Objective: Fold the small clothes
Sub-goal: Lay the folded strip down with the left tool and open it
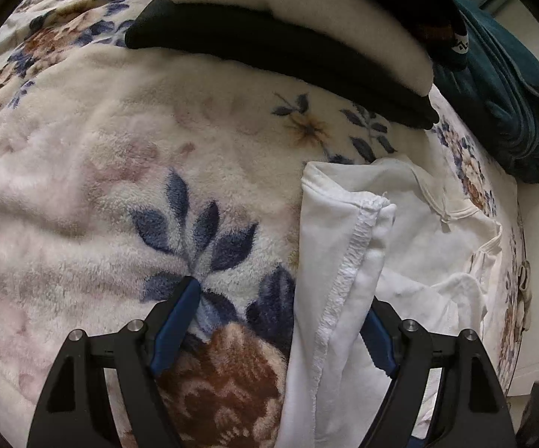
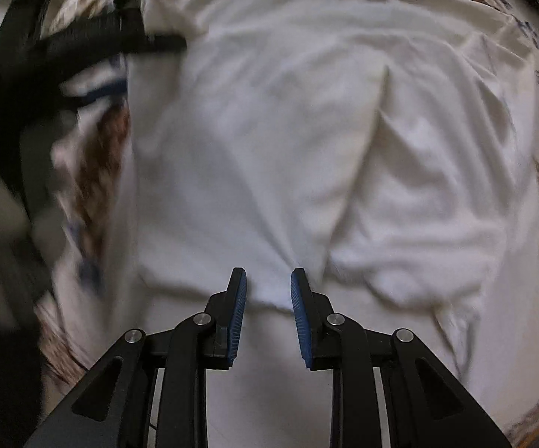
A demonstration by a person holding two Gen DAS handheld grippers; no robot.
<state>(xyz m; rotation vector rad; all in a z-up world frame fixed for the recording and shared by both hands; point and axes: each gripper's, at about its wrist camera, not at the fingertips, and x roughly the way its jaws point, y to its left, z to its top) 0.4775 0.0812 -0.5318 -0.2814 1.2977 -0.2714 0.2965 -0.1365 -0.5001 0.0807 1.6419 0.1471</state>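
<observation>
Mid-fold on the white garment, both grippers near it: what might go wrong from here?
1. The left gripper stands wide open with the white cotton garment draped across its right side, so the stitched hem could slide off, undoing the fold.
2. The right gripper is open over a bunched crease; closing there may trap wrinkles.
3. The fuzzy floral blanket may drag the fabric.
</observation>
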